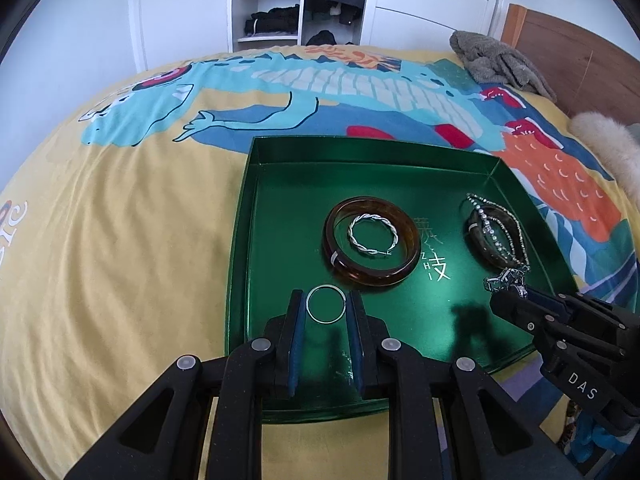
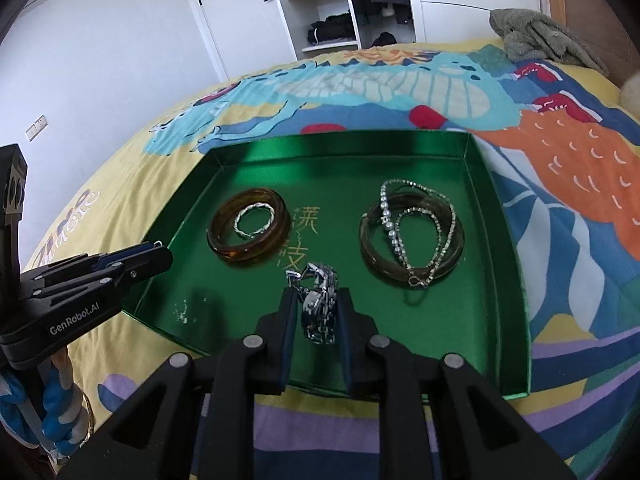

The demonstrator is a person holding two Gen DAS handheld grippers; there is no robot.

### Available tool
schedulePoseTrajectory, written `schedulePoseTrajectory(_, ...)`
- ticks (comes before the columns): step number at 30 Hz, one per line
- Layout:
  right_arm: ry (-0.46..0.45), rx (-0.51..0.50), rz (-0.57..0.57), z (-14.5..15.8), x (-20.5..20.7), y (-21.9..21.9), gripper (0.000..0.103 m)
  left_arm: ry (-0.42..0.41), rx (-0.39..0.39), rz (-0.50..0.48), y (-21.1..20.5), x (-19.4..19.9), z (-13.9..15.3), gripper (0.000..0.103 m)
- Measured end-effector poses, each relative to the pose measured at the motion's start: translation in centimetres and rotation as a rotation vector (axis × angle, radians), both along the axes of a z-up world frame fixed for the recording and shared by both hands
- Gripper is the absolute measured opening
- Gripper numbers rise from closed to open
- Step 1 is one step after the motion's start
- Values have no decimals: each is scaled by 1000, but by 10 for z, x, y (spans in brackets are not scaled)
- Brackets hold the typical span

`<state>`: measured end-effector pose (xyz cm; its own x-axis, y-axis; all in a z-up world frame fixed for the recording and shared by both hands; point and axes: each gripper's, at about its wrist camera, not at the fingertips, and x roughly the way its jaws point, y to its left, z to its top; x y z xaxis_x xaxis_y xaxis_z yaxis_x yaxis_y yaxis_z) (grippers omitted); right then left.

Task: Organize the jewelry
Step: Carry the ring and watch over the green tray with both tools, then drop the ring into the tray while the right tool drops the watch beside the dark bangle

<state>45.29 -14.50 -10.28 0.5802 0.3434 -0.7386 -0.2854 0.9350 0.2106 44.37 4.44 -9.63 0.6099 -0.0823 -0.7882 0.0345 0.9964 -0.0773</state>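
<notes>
The green tray (image 1: 256, 240) already holds 2 bangle groups. The left gripper (image 1: 326, 308) is clamped on a thin ring (image 1: 326, 304) above the tray floor, apparently unplaced. The right gripper (image 2: 316, 312) is clamped on a metal bracelet (image 2: 318, 304), also pending.

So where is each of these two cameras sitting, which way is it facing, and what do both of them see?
Left wrist: sits on the left gripper, looks down along it at the tray; a thin ring is held; right gripper enters at right.
Right wrist: sits on the right gripper, same heading; it holds a watch; left gripper at left.
Shared: tray, amber bangle, bed.
</notes>
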Motion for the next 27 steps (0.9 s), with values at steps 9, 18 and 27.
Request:
schedulePoseTrajectory(9, 25, -52, 7, -15, 9, 4, 18, 29, 41, 7, -10, 8, -21, 20)
schedulePoseTrajectory(18, 37, -113, 2, -15, 9, 6, 19, 24, 71, 35, -13, 9, -21, 20)
schedulePoseTrajectory(27, 58, -120, -44, -7, 3, -7, 19, 34, 97, 44, -7, 7, -17, 22)
